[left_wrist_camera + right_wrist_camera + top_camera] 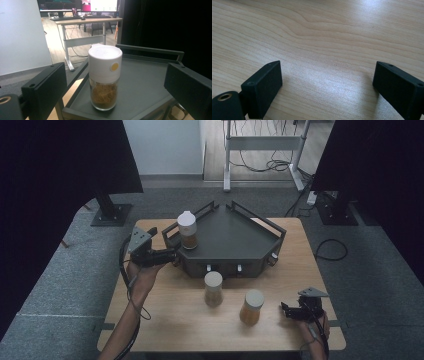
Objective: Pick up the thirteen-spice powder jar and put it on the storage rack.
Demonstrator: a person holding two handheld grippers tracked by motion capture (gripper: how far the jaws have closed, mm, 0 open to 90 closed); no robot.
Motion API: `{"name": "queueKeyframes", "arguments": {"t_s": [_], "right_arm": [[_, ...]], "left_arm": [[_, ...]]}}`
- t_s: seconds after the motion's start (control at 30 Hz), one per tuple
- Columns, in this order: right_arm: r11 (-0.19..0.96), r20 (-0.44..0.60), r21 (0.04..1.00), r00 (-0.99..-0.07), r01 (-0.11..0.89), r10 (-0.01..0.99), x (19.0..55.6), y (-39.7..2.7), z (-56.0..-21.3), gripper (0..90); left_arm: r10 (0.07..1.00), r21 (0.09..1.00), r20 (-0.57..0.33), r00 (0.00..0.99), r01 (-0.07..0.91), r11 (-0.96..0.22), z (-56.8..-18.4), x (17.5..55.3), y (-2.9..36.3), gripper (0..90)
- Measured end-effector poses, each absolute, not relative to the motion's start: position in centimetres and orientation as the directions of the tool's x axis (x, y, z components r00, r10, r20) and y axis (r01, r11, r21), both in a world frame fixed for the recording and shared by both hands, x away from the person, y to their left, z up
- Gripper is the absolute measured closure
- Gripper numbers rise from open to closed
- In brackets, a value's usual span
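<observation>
A white-capped spice jar (pixel 187 230) stands upright near the left corner of the dark tray (pixel 235 237). My left gripper (pixel 172 255) hovers just left of the tray, open, its jaws pointing at that jar (pixel 105 77) without touching it. Two more jars stand on the table in front of the tray: one (pixel 213 288) in the middle and one (pixel 251 307) to its right. At the front right of the table my right gripper (pixel 285 310) rests low, open, with bare wood (pixel 324 62) between its jaws.
The tray has raised rails (pixel 150 50) along its sides and knobs on its front wall (pixel 222 268). The wooden table (pixel 165 320) ends close behind my hands. Stands and cables (pixel 330 250) lie on the grey floor beyond.
</observation>
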State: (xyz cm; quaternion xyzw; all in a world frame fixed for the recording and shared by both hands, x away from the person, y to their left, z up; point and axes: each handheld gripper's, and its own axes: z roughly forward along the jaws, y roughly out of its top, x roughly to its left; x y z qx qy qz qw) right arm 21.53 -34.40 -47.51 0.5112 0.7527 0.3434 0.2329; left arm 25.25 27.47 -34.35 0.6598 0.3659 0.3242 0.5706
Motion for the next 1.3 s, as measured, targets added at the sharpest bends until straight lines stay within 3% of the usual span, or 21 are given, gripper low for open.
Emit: {"name": "queueKeyframes", "arguments": {"t_s": [1.3], "right_arm": [[0.240,0.000,0.755,-0.367,0.610,0.930,21.5,-34.3,-47.5,8.3]], "left_arm": [[0.841,0.989,0.004,0.541,0.125,-0.085,-36.0,20.8,29.9,4.2]]}}
